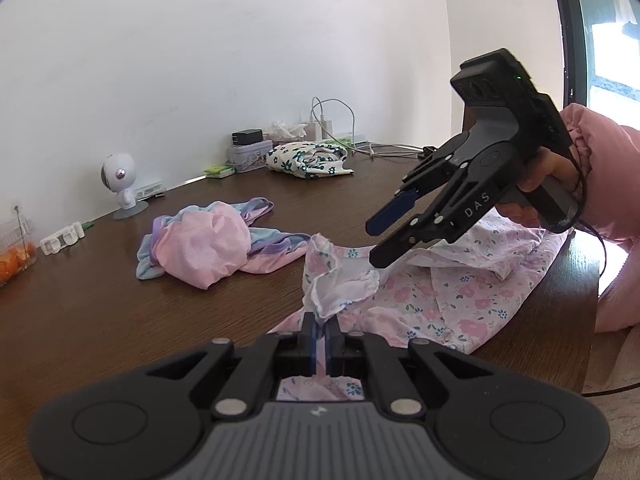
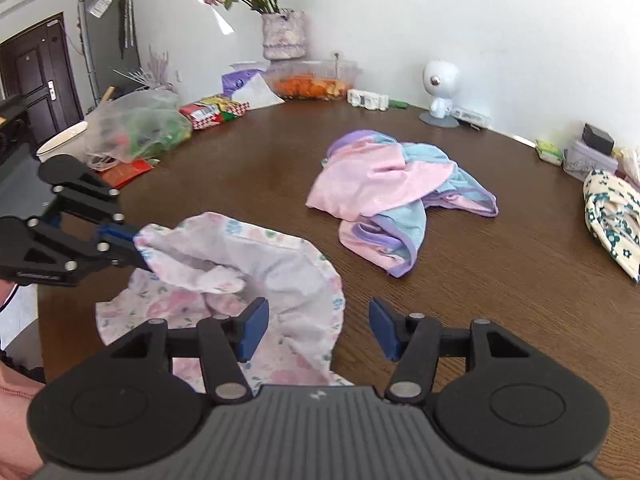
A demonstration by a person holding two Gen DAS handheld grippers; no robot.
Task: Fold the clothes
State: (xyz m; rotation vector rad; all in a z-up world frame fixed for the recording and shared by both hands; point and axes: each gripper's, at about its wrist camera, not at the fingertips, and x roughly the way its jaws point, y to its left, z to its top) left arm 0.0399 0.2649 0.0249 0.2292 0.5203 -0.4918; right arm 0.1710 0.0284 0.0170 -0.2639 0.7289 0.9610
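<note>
A pink floral garment (image 1: 452,296) lies crumpled at the near edge of the brown table (image 1: 100,312). My left gripper (image 1: 320,322) is shut on a raised edge of this garment. In the right wrist view the left gripper (image 2: 138,246) comes in from the left, pinching the cloth (image 2: 256,268) and lifting it. My right gripper (image 2: 319,328) is open and empty, hovering just above the garment; in the left wrist view it (image 1: 374,244) points down at the cloth.
A pink, blue and purple garment (image 2: 392,200) lies crumpled mid-table. A white garment with dark flowers (image 2: 612,220) sits at the right. Along the wall stand a small white camera (image 2: 438,88), a food container (image 2: 312,80), a vase (image 2: 282,34), bags (image 2: 140,128) and chargers (image 1: 320,128).
</note>
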